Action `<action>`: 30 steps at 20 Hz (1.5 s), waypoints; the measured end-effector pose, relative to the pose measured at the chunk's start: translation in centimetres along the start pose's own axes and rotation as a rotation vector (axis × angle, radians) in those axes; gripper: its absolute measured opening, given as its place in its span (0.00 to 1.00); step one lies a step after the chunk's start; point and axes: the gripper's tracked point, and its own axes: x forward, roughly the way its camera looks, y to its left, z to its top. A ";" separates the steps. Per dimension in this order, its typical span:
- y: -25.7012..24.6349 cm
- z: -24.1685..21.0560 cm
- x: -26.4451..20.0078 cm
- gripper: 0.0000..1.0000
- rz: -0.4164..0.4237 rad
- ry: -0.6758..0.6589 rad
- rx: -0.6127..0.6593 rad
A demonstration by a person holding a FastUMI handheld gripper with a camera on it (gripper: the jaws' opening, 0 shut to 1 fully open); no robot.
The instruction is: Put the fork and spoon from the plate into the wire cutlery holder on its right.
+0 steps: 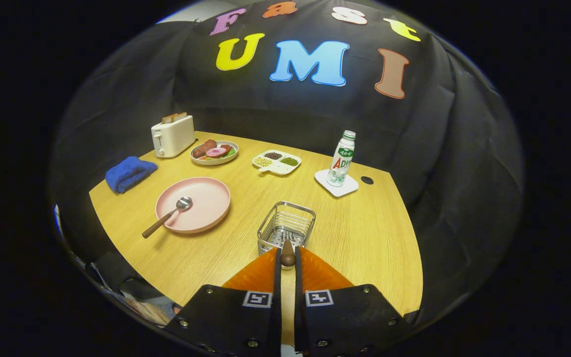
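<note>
A pink plate (211,198) lies on the wooden table, left of a wire cutlery holder (286,224). A spoon (168,217) with a brown handle rests on it, bowl on the plate and handle sticking out over the near-left rim. My gripper (288,251) hangs just above the holder's near side, its orange fingers (260,275) shut on the fork. Only the brown rounded end of the fork's handle (288,258) shows between the tips; the tines are hidden below.
Beyond the plate are a folded blue towel (129,173), a white toaster (172,135), a dish of toy food (214,151) and a white divided tray (276,161). A bottle (342,158) stands on a white coaster (336,183) behind and right of the holder.
</note>
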 end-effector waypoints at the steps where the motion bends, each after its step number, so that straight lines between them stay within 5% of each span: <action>1: -0.1 0.4 0.1 0.13 -0.006 -0.012 0.004; 3: -0.3 1.2 -0.7 0.20 -0.022 -0.052 0.014; 8: 1.9 3.9 -2.6 0.20 -0.018 -0.184 0.016; 14: 9.9 5.3 -1.8 0.20 0.102 -0.269 0.057; 22: 20.5 3.3 4.4 0.20 0.249 -0.169 0.169; 30: 26.1 0.1 9.8 0.20 0.237 -0.045 0.158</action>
